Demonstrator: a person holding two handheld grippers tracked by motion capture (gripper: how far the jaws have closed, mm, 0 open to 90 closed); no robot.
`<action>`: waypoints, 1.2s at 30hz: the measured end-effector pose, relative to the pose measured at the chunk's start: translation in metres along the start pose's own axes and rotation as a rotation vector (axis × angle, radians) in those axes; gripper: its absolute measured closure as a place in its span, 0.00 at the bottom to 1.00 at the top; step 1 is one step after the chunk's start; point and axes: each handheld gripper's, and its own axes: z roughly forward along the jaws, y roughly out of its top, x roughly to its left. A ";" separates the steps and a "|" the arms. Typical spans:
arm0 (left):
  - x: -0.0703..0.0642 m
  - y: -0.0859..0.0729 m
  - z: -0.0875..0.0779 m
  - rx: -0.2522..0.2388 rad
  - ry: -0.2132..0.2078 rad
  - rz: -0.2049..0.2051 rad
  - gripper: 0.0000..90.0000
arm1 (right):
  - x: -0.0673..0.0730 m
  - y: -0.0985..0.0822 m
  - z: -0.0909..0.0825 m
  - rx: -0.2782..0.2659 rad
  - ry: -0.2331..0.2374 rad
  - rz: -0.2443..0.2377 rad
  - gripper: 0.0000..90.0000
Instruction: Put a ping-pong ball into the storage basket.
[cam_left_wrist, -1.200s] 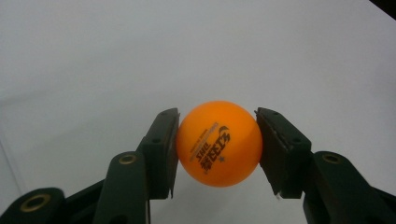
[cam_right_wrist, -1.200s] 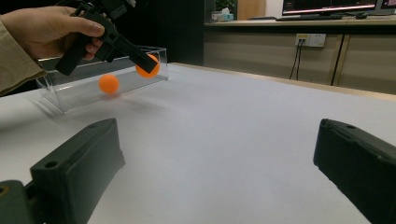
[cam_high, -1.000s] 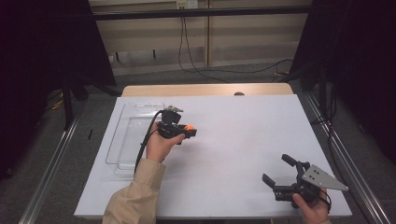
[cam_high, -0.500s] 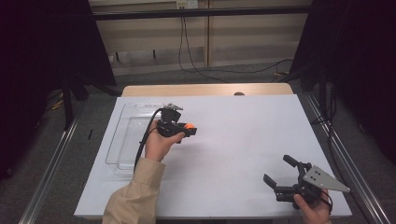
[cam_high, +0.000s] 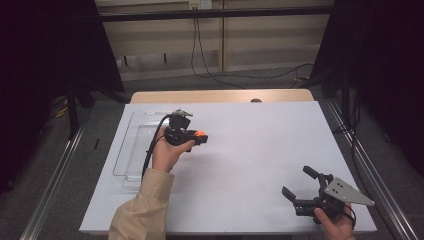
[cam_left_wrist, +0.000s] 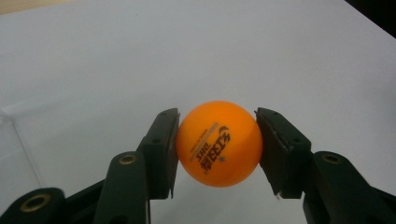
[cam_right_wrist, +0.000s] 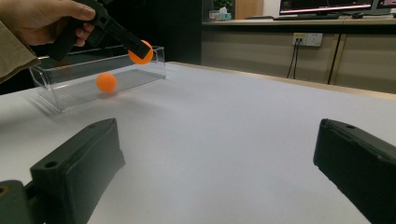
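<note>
An orange ping-pong ball (cam_left_wrist: 218, 158) with dark print sits pinched between the two black pads of my left gripper (cam_left_wrist: 217, 140), held just above the white table. From above, the left gripper (cam_high: 198, 137) and its ball (cam_high: 200, 133) hover beside the right edge of a clear plastic tray (cam_high: 131, 150). In the right gripper view the held ball (cam_right_wrist: 141, 52) hangs over the tray's near end (cam_right_wrist: 154, 70), and a second orange ball (cam_right_wrist: 106, 81) shows through the tray's wall. My right gripper (cam_high: 297, 181) rests near the table's front right corner, jaws wide apart and holding nothing (cam_right_wrist: 215, 158).
The white table top (cam_high: 260, 145) stretches between the two grippers. A wooden strip (cam_high: 220, 96) borders its far edge. Metal rails (cam_high: 55, 180) run along the floor on both sides, and cables lie on the floor behind the table.
</note>
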 end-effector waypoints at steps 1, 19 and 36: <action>0.000 0.000 0.000 -0.003 0.000 -0.005 0.57 | 0.000 0.000 0.000 0.001 0.001 0.000 0.01; 0.001 0.003 -0.008 0.001 0.000 -0.004 0.57 | -0.001 0.000 -0.001 -0.001 -0.003 0.002 0.00; 0.004 0.003 -0.015 -0.002 0.001 0.004 0.57 | -0.001 0.000 -0.001 -0.003 -0.003 0.005 0.01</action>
